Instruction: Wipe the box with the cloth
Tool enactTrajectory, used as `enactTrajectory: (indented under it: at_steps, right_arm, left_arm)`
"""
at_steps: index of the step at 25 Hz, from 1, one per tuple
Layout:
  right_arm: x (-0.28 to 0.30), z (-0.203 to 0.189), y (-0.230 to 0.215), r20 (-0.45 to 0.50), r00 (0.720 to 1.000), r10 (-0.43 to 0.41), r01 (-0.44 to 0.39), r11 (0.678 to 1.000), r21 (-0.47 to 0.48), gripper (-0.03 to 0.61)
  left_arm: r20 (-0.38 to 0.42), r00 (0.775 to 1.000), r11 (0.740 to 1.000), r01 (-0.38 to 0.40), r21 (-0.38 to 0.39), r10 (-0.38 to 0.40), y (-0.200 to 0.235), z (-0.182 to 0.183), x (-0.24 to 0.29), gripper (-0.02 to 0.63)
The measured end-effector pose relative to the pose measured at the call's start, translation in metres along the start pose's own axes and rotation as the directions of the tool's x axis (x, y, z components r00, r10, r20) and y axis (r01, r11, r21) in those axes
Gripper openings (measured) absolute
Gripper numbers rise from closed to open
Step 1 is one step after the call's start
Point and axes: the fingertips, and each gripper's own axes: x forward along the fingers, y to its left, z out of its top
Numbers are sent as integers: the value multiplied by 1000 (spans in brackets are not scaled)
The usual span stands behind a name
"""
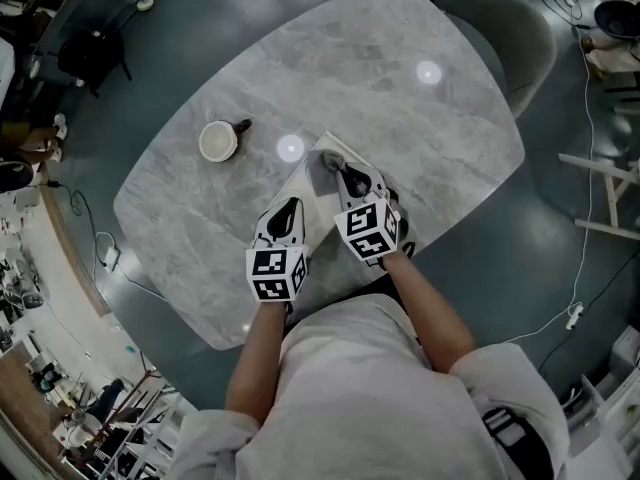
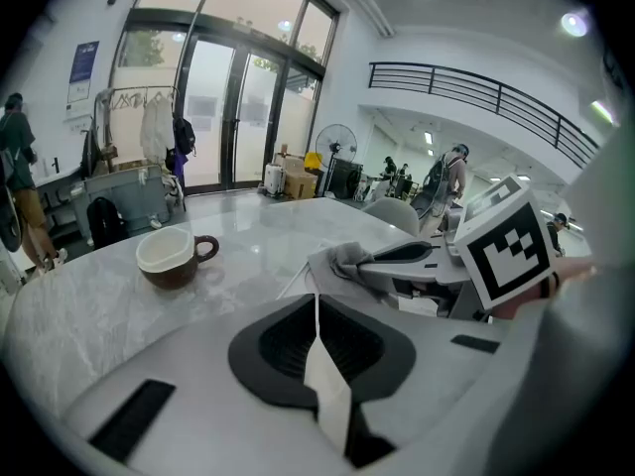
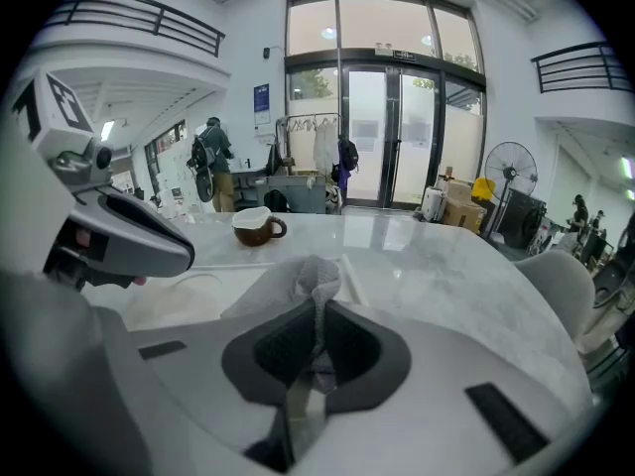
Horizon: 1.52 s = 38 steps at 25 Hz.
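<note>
A flat white box point(image 1: 308, 190) lies on the marble table point(image 1: 400, 98) in front of me. My left gripper point(image 1: 289, 210) is shut on the box's near edge; a thin white wall point(image 2: 324, 370) shows between its jaws in the left gripper view. A crumpled grey cloth point(image 1: 330, 158) rests on the box's far end. My right gripper point(image 1: 351, 176) is shut on that cloth point(image 3: 316, 278), which bunches up just past the jaws over the box point(image 3: 189, 300). The two grippers sit side by side, close together.
A brown cup with a white inside point(image 1: 218, 140) stands on the table left of the box, seen too as the cup point(image 2: 171, 256). A grey chair point(image 1: 510, 38) is at the table's far right. Cables run over the floor point(image 1: 590, 168).
</note>
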Motion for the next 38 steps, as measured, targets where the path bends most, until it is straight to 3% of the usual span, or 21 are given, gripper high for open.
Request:
enactTrajectory:
  at_steps: [5, 14, 17, 20, 26, 32, 35, 38]
  right_arm:
    - [-3, 0, -16, -15, 999, -31, 31, 999, 34, 41]
    - [-4, -1, -26, -57, 995, -82, 80, 996, -42, 41]
    - [-8, 5, -20, -23, 999, -29, 30, 999, 45, 41]
    - [-23, 27, 4, 50, 997, 60, -66, 989, 131, 41]
    - [-41, 68, 74, 112, 981, 161, -168, 984, 51, 41]
    - [-61, 76, 132, 104, 971, 218, -224, 973, 52, 41]
    - [-53, 77, 159, 69, 967, 244, -251, 962, 105, 41]
    - [-37, 62, 169, 9, 977, 213, -213, 972, 100, 41]
  left_arm:
    - [-7, 1000, 1000, 4, -6, -4, -1, -1, 5, 31]
    - [10, 999, 998, -32, -45, 32, 12, 5, -3, 31]
    - [33, 998, 996, -50, -77, 53, 24, 4, -12, 31]
    - [62, 995, 990, -71, -125, 80, 41, -3, -27, 31]
    - [99, 989, 978, -94, -186, 114, 74, -25, -64, 31]
    - [146, 984, 980, -75, -183, 103, 84, -37, -103, 31]
    - [169, 979, 972, -75, -222, 114, 107, -47, -119, 31]
    - [175, 977, 963, -69, -259, 117, 124, -64, -131, 31]
